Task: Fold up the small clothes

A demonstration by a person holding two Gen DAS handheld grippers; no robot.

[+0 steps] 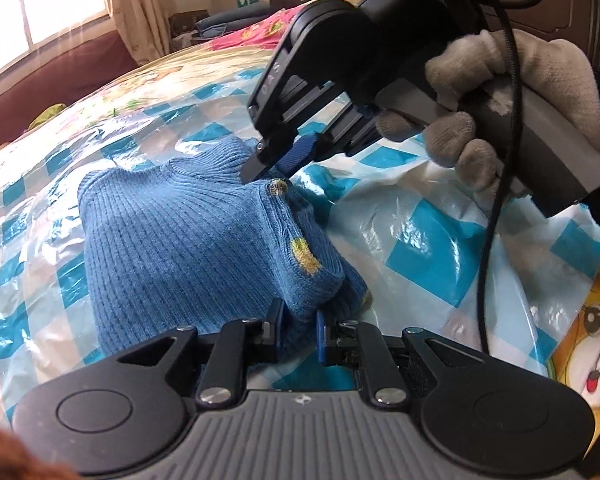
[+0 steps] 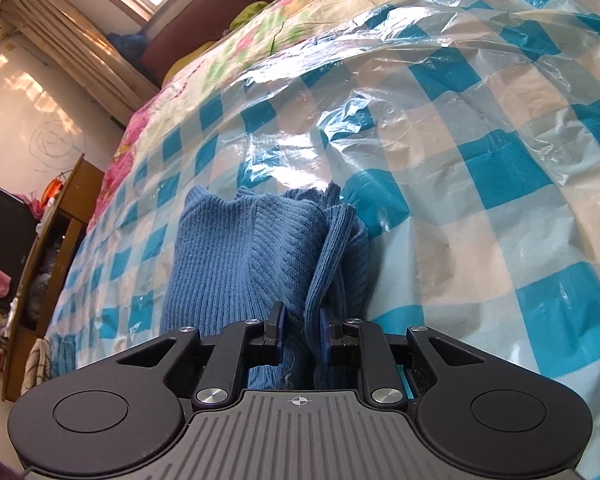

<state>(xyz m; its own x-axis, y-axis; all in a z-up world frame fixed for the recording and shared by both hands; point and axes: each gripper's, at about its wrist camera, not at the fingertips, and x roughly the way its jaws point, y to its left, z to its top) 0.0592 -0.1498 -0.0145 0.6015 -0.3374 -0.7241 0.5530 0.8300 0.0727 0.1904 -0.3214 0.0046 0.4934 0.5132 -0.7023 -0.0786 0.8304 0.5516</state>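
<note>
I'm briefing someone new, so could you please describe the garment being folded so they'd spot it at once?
Look at the bed covered by the blue-and-white checked plastic sheet. In its middle lies the blue ribbed knit garment, bunched up. It is the only knitted item there, with small yellow patches along one edge.

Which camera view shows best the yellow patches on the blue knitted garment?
The left wrist view. There the blue knitted garment lies on the checked plastic sheet and two yellow patches show along its raised fold. In the right wrist view the garment fills the middle between the fingers, but no yellow patch is visible.
</note>
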